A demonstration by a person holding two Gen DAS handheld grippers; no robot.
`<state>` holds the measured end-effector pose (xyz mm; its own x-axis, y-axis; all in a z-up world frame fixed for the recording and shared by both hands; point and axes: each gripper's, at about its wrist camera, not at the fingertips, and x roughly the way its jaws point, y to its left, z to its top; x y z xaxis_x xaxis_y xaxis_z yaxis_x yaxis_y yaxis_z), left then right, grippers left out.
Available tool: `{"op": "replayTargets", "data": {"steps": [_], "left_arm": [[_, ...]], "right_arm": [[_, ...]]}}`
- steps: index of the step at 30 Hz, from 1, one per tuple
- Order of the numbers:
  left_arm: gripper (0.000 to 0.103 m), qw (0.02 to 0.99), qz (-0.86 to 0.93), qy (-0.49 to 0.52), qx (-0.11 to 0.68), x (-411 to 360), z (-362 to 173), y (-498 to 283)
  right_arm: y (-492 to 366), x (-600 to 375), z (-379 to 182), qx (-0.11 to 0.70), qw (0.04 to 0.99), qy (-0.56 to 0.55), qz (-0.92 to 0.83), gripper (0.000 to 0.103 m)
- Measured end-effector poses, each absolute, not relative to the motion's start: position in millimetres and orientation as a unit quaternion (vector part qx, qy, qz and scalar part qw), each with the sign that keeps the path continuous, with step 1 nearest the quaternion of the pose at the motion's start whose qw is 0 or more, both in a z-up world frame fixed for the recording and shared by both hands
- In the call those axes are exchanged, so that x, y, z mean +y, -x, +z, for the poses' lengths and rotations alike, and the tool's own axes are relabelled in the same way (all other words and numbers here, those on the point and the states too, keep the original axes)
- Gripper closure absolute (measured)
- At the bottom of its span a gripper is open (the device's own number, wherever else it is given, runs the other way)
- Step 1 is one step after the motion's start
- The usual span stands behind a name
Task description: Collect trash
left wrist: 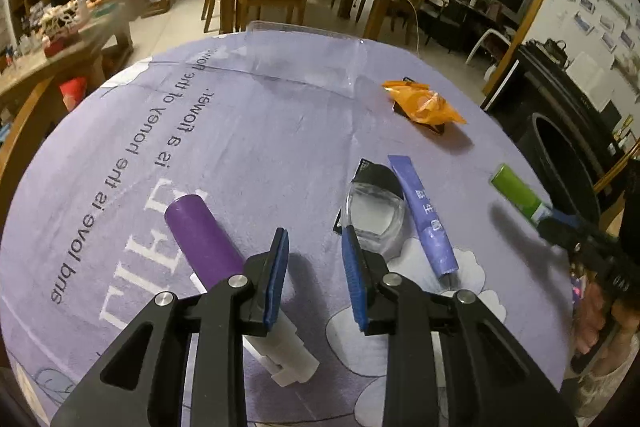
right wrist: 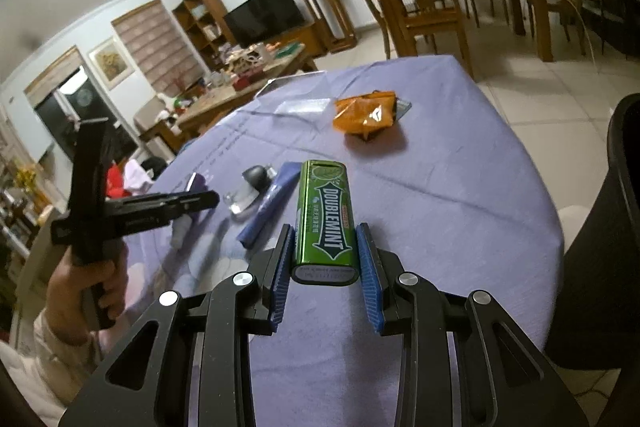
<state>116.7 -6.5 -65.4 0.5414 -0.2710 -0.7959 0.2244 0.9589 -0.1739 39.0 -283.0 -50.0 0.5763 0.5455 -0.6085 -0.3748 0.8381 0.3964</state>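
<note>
Purple cloth covers your table (right wrist: 460, 187); your right tool (right wrist: 326, 271) clamps the rigid green gum tin (right wrist: 326, 211), slick-sided, at its six-o'clock end, while your left tool (left wrist: 316, 279) stands apart, empty.

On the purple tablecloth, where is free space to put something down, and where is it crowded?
Free: the cloth between the printed words, the clear tray and the orange wrapper; also the strip right of the wrapper. Crowded: near the left gripper, where the purple bottle, glass bottle and blue tube lie.
</note>
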Motion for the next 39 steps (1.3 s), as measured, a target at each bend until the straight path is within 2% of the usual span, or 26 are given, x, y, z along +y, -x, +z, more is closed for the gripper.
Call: {"op": "replayTargets", "data": {"steps": [2,4,6,8,10,14,17,21,22,23,24,25,27,32,39], "left_arm": [[0.073,0.878,-0.140,0.027,0.456,-4,-65,-113],[0.060,0.881,-0.138,0.028,0.453,0,-65,-107],[0.030,0.893,-0.114,0.016,0.436,7,-60,-97],[0.020,0.900,-0.099,0.006,0.424,11,-55,-90],[0.020,0.903,-0.085,0.005,0.421,19,-52,-84],[0.020,0.904,-0.066,0.000,0.423,29,-53,-81],[0.021,0.892,-0.064,0.016,0.448,42,-65,-87],[0.024,0.888,-0.065,0.031,0.453,53,-67,-86],[0.027,0.888,-0.063,0.029,0.455,55,-68,-87],[0.030,0.889,-0.063,0.023,0.454,56,-68,-87],[0.035,0.889,-0.062,0.019,0.453,57,-68,-87],[0.038,0.890,-0.059,0.015,0.452,59,-68,-88],[0.059,0.892,-0.051,0.012,0.449,62,-68,-89],[0.061,0.891,-0.079,0.004,0.446,61,-68,-91],[0.061,0.913,-0.159,-0.011,0.377,5,-34,-65]], "right_arm": [[-36,-278,-53,0.380,0.883,-0.102,0.257,0.071],[-41,-273,-54,0.387,0.882,-0.089,0.254,0.071],[-45,-271,-58,0.399,0.878,-0.078,0.252,0.071],[-48,-268,-63,0.413,0.873,-0.064,0.253,0.071],[-51,-261,-64,0.426,0.869,-0.042,0.247,0.070],[-60,-252,-67,0.439,0.866,-0.025,0.239,0.046],[-69,-245,-66,0.444,0.866,-0.009,0.231,0.046],[-77,-233,-66,0.447,0.865,0.020,0.228,0.046],[-78,-228,-67,0.445,0.866,0.035,0.225,0.050],[-78,-226,-67,0.443,0.867,0.045,0.222,0.060],[-78,-224,-67,0.439,0.870,0.057,0.217,0.070],[-77,-221,-67,0.435,0.873,0.071,0.209,0.072],[-75,-222,-68,0.434,0.871,0.069,0.218,0.072],[-62,-233,-57,0.398,0.885,0.033,0.237,0.072],[-27,-271,-24,0.315,0.920,-0.032,0.230,0.072]]}}
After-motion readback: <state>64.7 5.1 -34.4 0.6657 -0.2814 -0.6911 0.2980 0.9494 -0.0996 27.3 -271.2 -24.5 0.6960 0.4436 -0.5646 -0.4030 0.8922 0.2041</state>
